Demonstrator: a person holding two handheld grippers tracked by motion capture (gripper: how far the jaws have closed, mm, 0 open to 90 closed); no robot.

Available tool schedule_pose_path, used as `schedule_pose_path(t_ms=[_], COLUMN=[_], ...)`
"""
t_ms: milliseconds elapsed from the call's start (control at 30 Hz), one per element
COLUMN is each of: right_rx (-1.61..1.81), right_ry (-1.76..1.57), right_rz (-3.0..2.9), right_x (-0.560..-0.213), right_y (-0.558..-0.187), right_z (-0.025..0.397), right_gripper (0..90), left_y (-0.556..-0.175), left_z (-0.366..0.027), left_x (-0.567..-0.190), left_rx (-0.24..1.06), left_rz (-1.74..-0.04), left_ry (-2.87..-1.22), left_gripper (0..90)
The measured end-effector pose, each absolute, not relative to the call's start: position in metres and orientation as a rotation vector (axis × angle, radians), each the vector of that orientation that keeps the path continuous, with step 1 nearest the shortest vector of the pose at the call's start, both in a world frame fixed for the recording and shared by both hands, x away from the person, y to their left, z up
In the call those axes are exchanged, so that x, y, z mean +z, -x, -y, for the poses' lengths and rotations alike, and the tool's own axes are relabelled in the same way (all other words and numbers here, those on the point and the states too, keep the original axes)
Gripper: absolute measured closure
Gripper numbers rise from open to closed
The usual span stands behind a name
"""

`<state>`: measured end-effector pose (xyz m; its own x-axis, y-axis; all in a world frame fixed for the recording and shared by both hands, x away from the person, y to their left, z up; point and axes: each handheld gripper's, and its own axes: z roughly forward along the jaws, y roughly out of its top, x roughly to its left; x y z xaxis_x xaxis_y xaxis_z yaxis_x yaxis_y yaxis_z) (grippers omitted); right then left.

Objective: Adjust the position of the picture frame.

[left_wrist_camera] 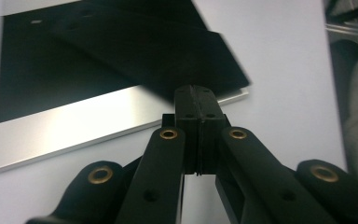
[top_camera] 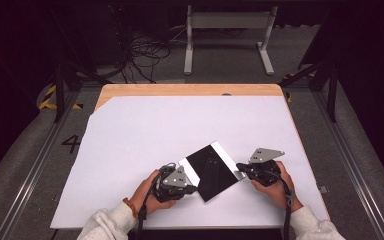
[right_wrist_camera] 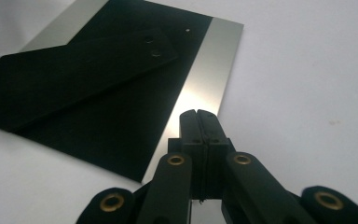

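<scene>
A flat black panel (top_camera: 212, 172) with a silver strip along two opposite edges lies at an angle on the white table cover (top_camera: 145, 135), near the front. My left gripper (top_camera: 193, 186) is shut, and its tips rest at the panel's left silver strip (left_wrist_camera: 74, 123). My right gripper (top_camera: 240, 168) is also shut, with its tips on the opposite silver strip (right_wrist_camera: 209, 70). In each gripper view the closed jaws stand with their seam upright over the strip (left gripper (left_wrist_camera: 196, 91), right gripper (right_wrist_camera: 198, 114)). A darker bar shape with two small holes (right_wrist_camera: 151, 46) crosses the black face; it may be a reflection.
The white cover leaves a wooden table edge (top_camera: 190, 90) bare at the back. Beyond the table, on the floor, are a white metal frame (top_camera: 227, 35) and loose cables (top_camera: 145, 55). Metal rails (top_camera: 350, 150) run along both sides of the table.
</scene>
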<state>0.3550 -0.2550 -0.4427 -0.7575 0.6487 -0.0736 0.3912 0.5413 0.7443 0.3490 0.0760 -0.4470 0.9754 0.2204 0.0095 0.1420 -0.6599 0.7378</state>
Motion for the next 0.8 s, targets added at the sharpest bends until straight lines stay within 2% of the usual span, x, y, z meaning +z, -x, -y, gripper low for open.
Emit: schedule_pose_path(t_ms=[233, 300, 567, 800], right_rx=[1.107, 1.106, 1.096, 1.064], right_ry=[-0.876, -0.873, -0.831, -0.836], right_rz=[-2.436, -2.452, -2.487, -2.488], right_x=[-0.44, -0.442, -0.449, -0.456], right_y=[-0.334, -0.328, -0.315, -0.317], right_z=[0.267, 0.267, 0.26, 0.257], right_gripper=[90.0, 90.0, 90.0, 90.0], left_y=[-0.382, -0.391, -0.408, -0.423], left_z=[-0.1, -0.103, -0.102, -0.103], left_x=[-0.451, -0.454, -0.463, -0.463], left_rx=[0.203, 0.186, 0.244, 0.226], left_rz=[-0.397, -0.453, -0.51, -0.58], left_ry=[-2.288, -2.268, -2.287, -2.24], left_gripper=[89.4, 89.4, 89.4, 88.8])
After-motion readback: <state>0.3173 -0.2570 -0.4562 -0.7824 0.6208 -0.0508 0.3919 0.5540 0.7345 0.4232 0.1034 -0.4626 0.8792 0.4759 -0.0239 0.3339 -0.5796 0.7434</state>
